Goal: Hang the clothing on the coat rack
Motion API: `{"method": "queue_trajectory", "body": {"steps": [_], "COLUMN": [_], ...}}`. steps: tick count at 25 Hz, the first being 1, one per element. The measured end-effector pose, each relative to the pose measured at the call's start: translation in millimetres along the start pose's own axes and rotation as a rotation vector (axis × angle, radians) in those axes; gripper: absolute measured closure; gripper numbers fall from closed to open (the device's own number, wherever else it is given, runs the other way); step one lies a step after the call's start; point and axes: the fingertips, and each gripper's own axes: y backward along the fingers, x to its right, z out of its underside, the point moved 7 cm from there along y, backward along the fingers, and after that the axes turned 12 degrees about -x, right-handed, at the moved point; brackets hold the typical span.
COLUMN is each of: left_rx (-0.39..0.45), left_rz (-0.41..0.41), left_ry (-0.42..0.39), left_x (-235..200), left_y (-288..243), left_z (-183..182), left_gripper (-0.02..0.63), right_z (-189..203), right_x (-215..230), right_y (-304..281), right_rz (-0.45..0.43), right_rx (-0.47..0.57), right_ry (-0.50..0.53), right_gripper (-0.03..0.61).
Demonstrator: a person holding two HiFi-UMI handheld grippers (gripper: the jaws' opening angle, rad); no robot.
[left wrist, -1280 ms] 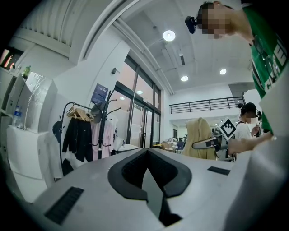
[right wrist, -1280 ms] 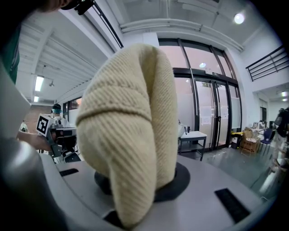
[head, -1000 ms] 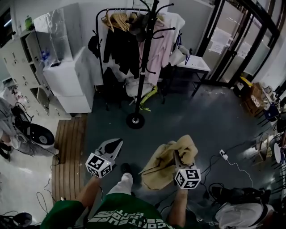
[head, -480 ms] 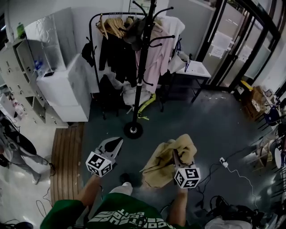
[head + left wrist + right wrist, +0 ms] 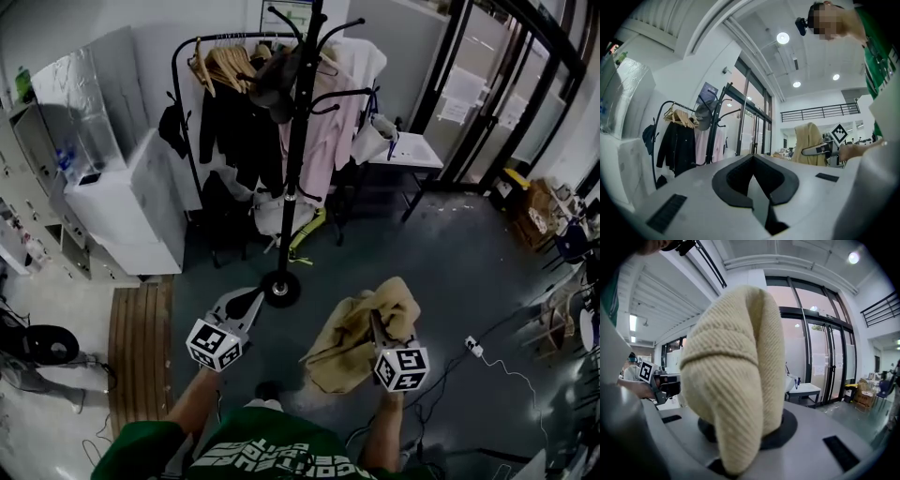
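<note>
Head view: right gripper [image 5: 375, 323] clamps beige knit garment [image 5: 354, 339], lower centre-right; coat rack [image 5: 298, 141] stands upper centre | Left gripper view: left gripper [image 5: 752, 159] jaws together, empty | Right gripper view: ribbed knit fills frame, likely soft, light, floppy; collar looks the best hold.

No legible text (white lettering on the green shirt [image 5: 281, 448] is unreadable).
</note>
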Motion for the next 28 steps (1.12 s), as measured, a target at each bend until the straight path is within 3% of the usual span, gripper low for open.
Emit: {"method": "queue_trajectory", "body": {"steps": [7, 14, 28], "left_rx": [0.015, 0.025, 0.037], "left_rz": [0.014, -0.027, -0.178], "left_ry": [0.0, -0.001, -0.006], "left_x": [-27, -44, -41], "left_y": [-28, -47, -138], "left_z": [-12, -21, -53], "left_gripper": [0.609, 0.609, 0.609], "right_z": [-24, -47, -113], "right_x": [13, 29, 106], "right_y": [-33, -70, -147], "right_rz": [0.007, -0.03, -0.233], "right_rx": [0.009, 0.021, 0.053], "right_ry": [-0.001, 0.034, 0.14], "right_gripper": [0.482, 0.482, 0.482]}}
